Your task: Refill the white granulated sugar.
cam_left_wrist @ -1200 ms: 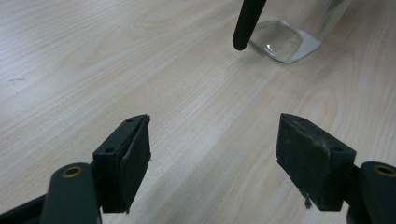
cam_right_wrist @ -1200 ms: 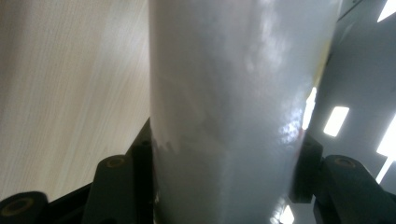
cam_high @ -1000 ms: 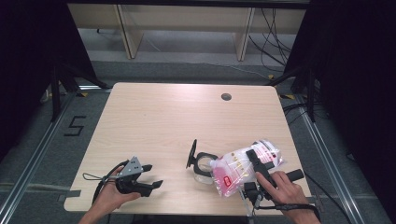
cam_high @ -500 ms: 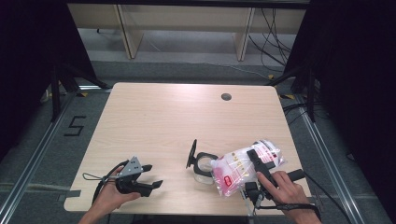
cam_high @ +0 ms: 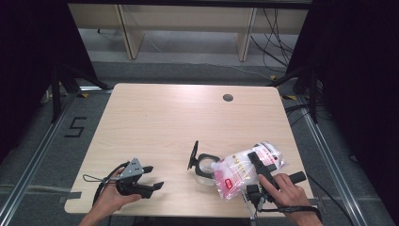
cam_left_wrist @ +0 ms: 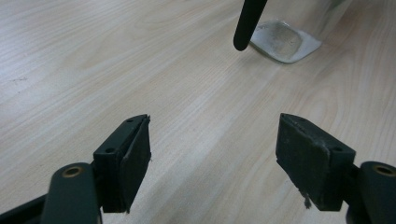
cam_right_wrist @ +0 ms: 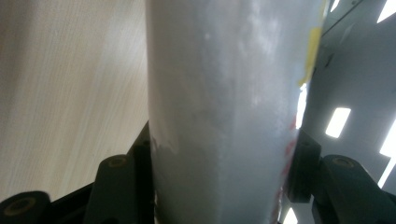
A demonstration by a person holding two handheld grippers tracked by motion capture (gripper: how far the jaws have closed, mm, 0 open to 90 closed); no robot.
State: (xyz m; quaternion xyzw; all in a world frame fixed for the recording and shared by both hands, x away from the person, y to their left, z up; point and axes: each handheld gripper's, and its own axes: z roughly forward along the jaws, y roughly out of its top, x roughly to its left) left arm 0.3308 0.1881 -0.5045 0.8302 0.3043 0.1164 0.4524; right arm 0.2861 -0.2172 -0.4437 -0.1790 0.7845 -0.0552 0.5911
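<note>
My right gripper is shut on a clear plastic bag of white contents with a pink and red label, held tilted at the table's front right. In the right gripper view the bag stands between both pads of the right gripper, which press its sides. Just left of the bag a clear container stands on the table with its black lid flipped up. My left gripper rests open near the front left edge, nothing between its jaws. Ahead of the left gripper are the lid and container.
The light wooden table has a round cable hole near its far right edge. Shelving stands on the floor beyond the table. Dark curtains flank both sides.
</note>
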